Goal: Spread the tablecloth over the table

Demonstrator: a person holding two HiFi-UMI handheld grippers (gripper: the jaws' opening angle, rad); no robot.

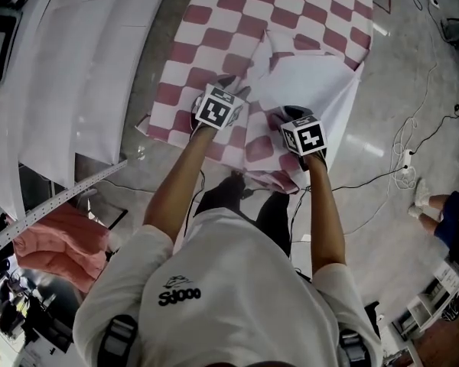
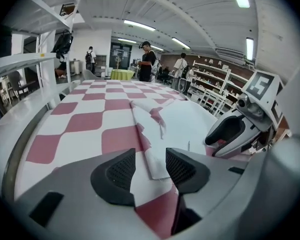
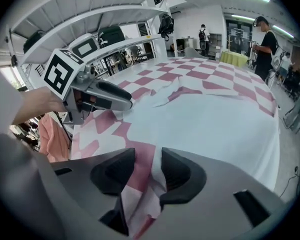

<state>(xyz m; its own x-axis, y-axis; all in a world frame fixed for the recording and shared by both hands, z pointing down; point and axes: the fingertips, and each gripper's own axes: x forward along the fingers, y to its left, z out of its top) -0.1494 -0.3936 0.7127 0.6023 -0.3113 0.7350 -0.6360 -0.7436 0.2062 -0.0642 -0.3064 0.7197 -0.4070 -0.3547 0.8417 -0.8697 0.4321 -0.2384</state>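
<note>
Pink-and-white checkered fabric tablecloth (image 1: 275, 29) lies beside white metal shelf rack (image 1: 76, 60), near corner folded back. Left gripper (image 2: 150, 170) next rack, right gripper (image 3: 148, 171) farther: both released, jaws parted over cloth's near edge.

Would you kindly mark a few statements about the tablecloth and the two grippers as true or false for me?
1. The tablecloth is checked in red and white. True.
2. The tablecloth lies fully flat, with no folds. False: a flap near the grippers is turned over and shows its plain white underside.
3. The left gripper has its jaws apart. True.
4. The right gripper is clamped shut. False: its jaws stand apart, with a fold of the tablecloth lying in the gap.
5. A pink cloth lies on the table between the grippers. False: it sits off the table, down at the person's left.
</note>
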